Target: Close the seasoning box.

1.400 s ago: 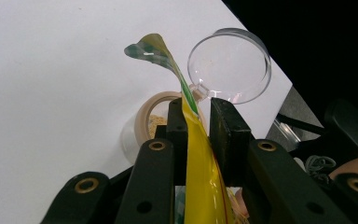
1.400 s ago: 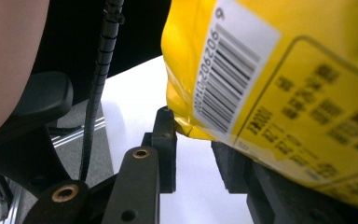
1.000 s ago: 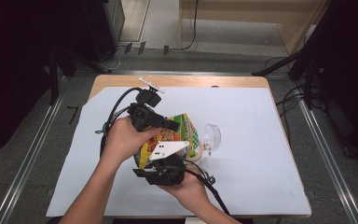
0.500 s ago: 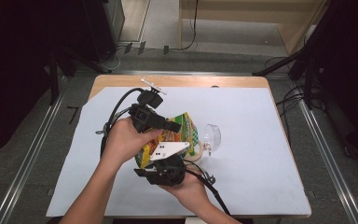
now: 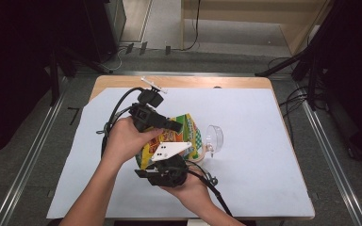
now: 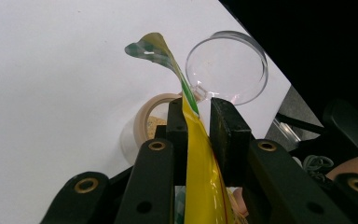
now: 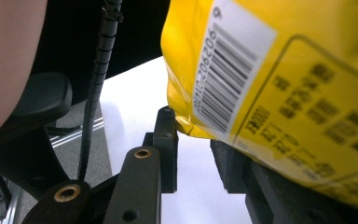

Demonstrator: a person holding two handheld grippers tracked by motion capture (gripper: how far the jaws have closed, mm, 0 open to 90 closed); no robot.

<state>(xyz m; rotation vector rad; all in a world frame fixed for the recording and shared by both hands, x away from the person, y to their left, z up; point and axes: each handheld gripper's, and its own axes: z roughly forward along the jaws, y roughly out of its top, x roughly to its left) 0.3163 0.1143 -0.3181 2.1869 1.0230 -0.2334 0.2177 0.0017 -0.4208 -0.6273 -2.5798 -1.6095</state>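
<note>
Snack bag (image 5: 181, 136) hung above the white counter (image 5: 264, 155), long axis running between both tools. Left tool (image 6: 196, 122) pinched its top edge; right tool (image 7: 193, 140) sat half-spread at its bottom corner. Open jar (image 6: 142, 128) lay just beyond, lid (image 6: 227, 66) beside it.

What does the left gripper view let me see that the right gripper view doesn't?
The left gripper view alone shows a round clear lid and a beige-rimmed jar with crumbly brown contents on the white table cover, plus the bag's green-checked top edge, pinched between the left gripper. The right gripper view alone shows the barcode label and printed back panel, with the right gripper at the bag's lower corner. Both show the yellow snack bag and the white cover.
</note>
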